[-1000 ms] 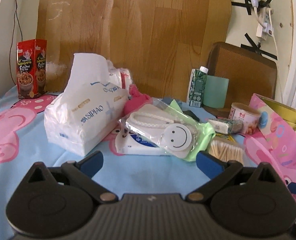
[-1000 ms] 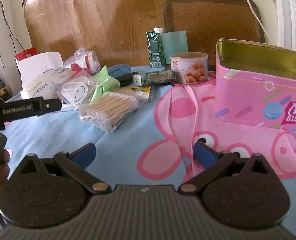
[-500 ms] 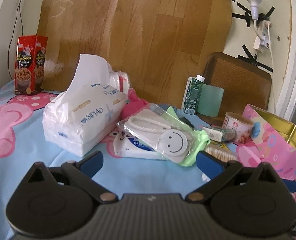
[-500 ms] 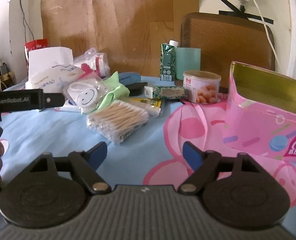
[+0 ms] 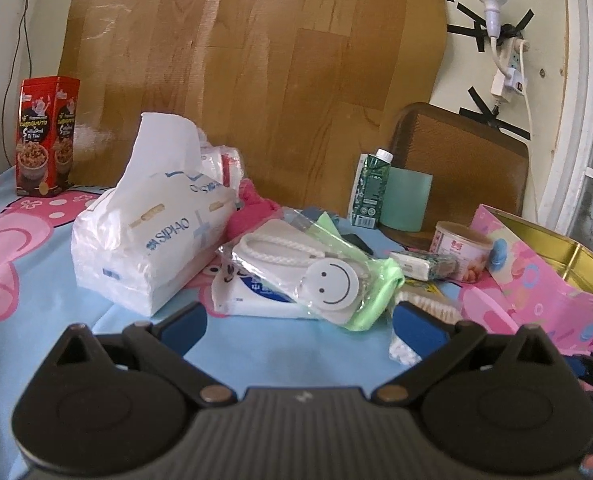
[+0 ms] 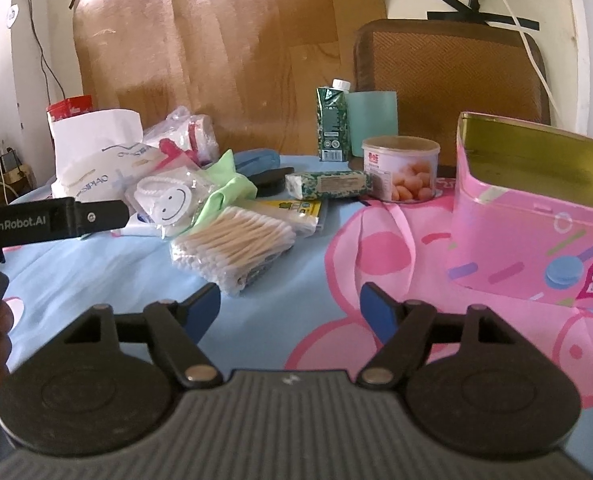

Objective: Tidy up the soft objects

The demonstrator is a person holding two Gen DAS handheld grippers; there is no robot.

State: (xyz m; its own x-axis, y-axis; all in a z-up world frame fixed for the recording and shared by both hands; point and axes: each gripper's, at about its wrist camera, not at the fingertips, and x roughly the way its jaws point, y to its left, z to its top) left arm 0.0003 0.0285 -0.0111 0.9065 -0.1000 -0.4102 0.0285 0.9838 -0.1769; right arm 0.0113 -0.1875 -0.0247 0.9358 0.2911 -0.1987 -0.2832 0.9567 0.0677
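**Both tongs hang open before a heap of soft goods**

Left wrist view: the left tongs point(image 5: 298, 326) stand wide open and empty, low over a worktop covered in a blue cloth with pink cartoon pigs point(image 5: 36, 320). Just beyond them lies the pile of soft things. A tissue pack point(image 5: 152, 236) with one sheet pulled up sits at the left. To its right a clear bag holding a white smiley-face item point(image 5: 328, 280) rests on a flat wet-wipes pack point(image 5: 252, 294) and a green cloth point(image 5: 376, 296). A red snack box point(image 5: 44, 136) stands far left.

Right wrist view: the right tongs point(image 6: 290, 312) are also empty, their jaws partly open with nothing between them. A bag of cotton swabs point(image 6: 236, 244) lies just beyond, slightly left. An open pink biscuit tin point(image 6: 536, 220) stands to the right, nothing visible in the part of its inside that shows. The left tongs' black body enters from the left edge.

The tin looks the likely place for the soft items. To grip the swab bag well, approach it across its narrow width, close gently so the plastic does not slip, then lift clear of the tin's rim
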